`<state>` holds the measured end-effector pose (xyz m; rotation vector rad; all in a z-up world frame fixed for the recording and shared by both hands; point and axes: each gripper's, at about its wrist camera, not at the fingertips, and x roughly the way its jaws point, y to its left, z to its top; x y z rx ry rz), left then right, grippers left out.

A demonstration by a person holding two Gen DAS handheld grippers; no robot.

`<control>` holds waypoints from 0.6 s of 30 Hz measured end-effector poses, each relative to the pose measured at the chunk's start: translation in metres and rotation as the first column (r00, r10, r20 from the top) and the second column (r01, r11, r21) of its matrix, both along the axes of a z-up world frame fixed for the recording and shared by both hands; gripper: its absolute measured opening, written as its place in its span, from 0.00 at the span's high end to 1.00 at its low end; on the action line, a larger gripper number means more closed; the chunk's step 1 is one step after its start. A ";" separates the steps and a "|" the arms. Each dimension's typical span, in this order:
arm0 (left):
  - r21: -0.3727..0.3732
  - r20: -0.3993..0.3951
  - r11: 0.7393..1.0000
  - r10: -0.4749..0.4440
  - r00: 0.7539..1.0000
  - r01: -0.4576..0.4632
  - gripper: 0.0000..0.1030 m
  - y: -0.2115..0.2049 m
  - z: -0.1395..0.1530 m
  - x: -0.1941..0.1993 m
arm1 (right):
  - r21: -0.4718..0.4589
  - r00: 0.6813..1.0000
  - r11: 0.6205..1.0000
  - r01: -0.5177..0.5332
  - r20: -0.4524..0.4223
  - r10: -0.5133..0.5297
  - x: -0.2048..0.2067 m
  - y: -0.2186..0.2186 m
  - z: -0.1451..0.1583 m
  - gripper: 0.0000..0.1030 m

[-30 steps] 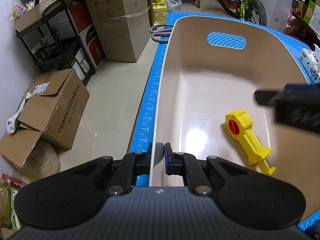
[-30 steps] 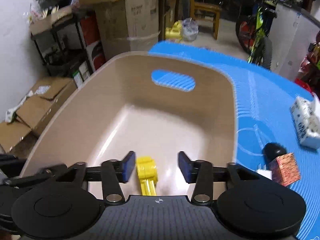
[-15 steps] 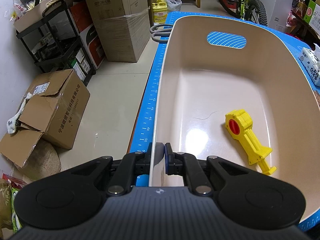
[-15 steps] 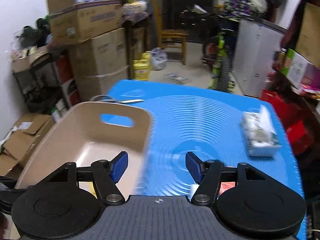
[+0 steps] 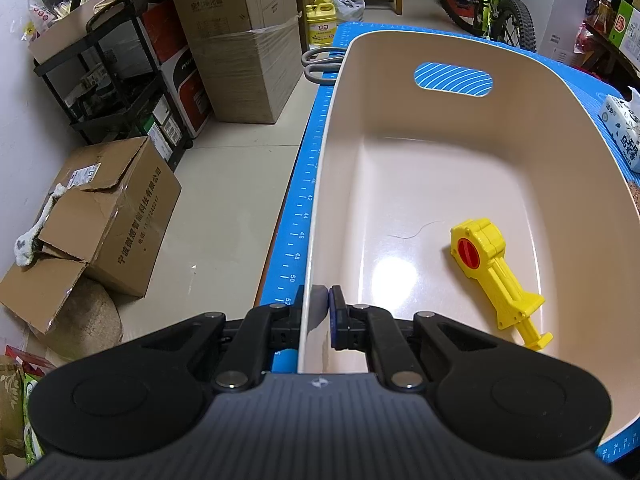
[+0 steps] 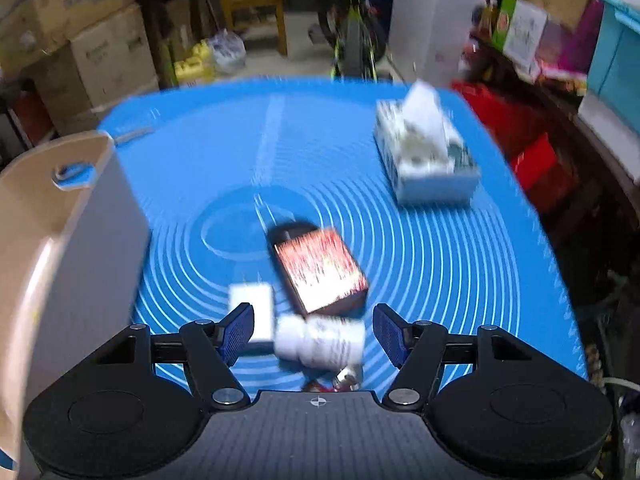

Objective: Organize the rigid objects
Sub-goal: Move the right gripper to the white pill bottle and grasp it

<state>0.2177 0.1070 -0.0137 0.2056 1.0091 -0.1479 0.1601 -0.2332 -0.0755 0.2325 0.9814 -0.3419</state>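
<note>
The left gripper [image 5: 323,312] is pinched tight on the near rim of the beige bin [image 5: 568,128], one finger inside the wall and one outside. The only thing in the bin is a yellow toy [image 5: 494,276] on the floor, toward its right side.

The right gripper [image 6: 313,330] is wide open with nothing in it, hovering over the clutter just right of the bin: a white pill bottle [image 6: 320,342], a small white block [image 6: 252,306] and a red box [image 6: 320,270] all crammed together. The risk I see is that going for the bottle means a finger knocks the block or box, or the round bottle rolls away.

There's plenty of bare blue mat [image 6: 440,248] to the right. The bin wall on the left is close, and the mat's near edge isn't far.
</note>
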 end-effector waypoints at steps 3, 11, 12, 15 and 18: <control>0.000 0.000 1.000 0.001 1.000 -0.001 0.89 0.000 0.000 0.000 | 0.030 1.000 1.000 0.006 -0.030 -0.005 0.002 -0.002 -0.014 0.30; 0.000 -0.001 1.000 0.002 1.000 -0.002 0.88 0.000 0.000 -0.001 | 0.072 0.998 0.997 0.014 -0.060 -0.010 0.012 -0.009 -0.036 0.27; -0.001 -0.001 1.000 0.002 1.000 -0.002 0.88 0.000 0.000 -0.001 | 0.069 0.999 0.998 0.009 -0.048 -0.006 0.012 -0.009 -0.037 0.21; 0.000 -0.002 1.000 0.004 1.000 -0.004 0.88 -0.001 -0.001 -0.001 | 0.055 1.000 0.998 0.015 -0.023 -0.014 0.014 -0.011 -0.038 0.20; -0.001 -0.002 1.000 0.005 1.000 -0.005 0.88 0.000 -0.001 -0.001 | 0.082 0.999 0.996 0.032 -0.014 -0.031 0.014 -0.015 -0.038 0.24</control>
